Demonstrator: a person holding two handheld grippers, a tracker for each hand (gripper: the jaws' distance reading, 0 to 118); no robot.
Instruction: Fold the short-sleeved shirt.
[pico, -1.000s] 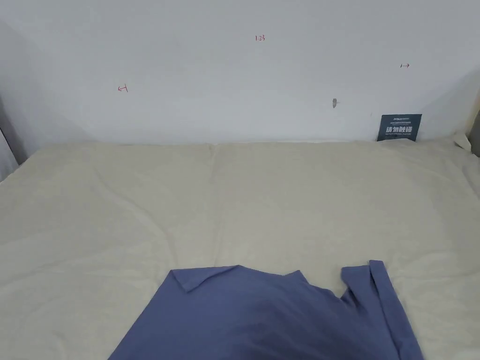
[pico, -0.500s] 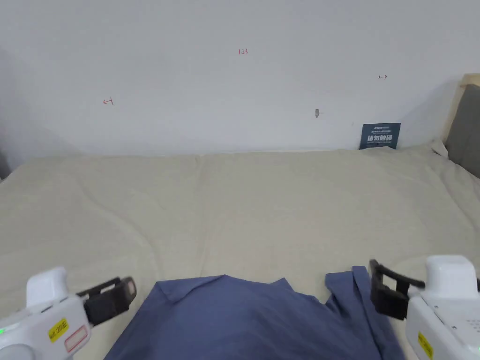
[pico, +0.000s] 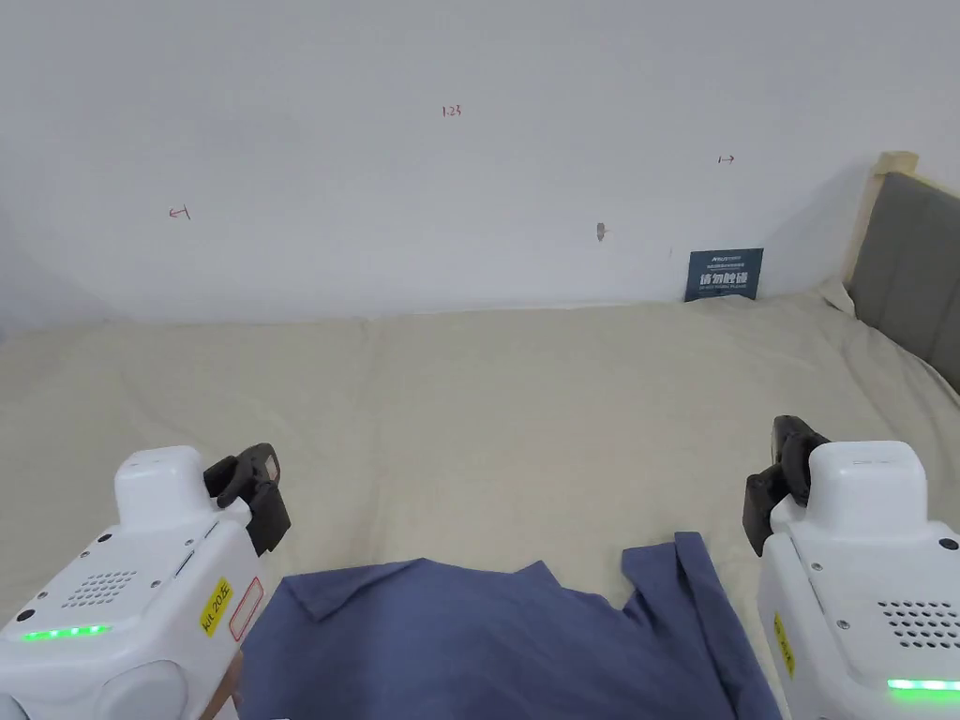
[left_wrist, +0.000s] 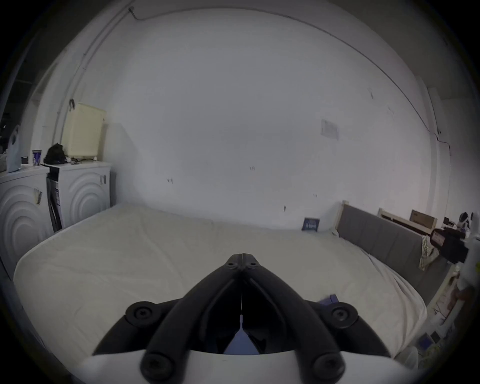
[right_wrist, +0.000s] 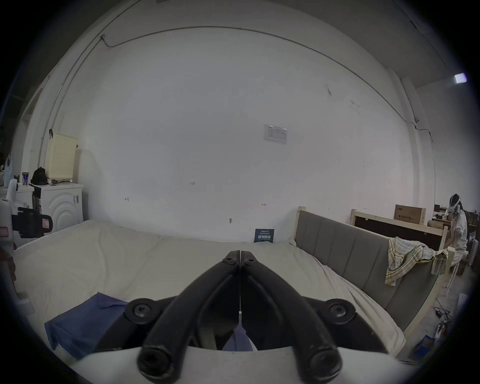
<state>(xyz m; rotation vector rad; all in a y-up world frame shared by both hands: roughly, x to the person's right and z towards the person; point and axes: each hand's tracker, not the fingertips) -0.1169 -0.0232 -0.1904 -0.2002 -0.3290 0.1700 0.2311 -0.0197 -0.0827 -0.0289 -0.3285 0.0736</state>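
A blue short-sleeved shirt lies on the cream bed sheet at the near edge, its top hem rumpled and a strip folded up at the right. My left gripper hovers just left of the shirt's upper left corner. My right gripper hovers just right of the folded strip. In the left gripper view the left gripper has its jaws pressed together with nothing between them. In the right gripper view the right gripper is likewise shut and empty, with the shirt low on the left.
A white wall stands behind the bed, with a small dark sign leaning at its base. A grey headboard borders the bed on the right, a checked cloth draped over it. White cabinets stand to the left. A person sits far right.
Both grippers have come up into the head view from below and moved forward beside the shirt. The head camera has turned to the right, so the scene has shifted left.
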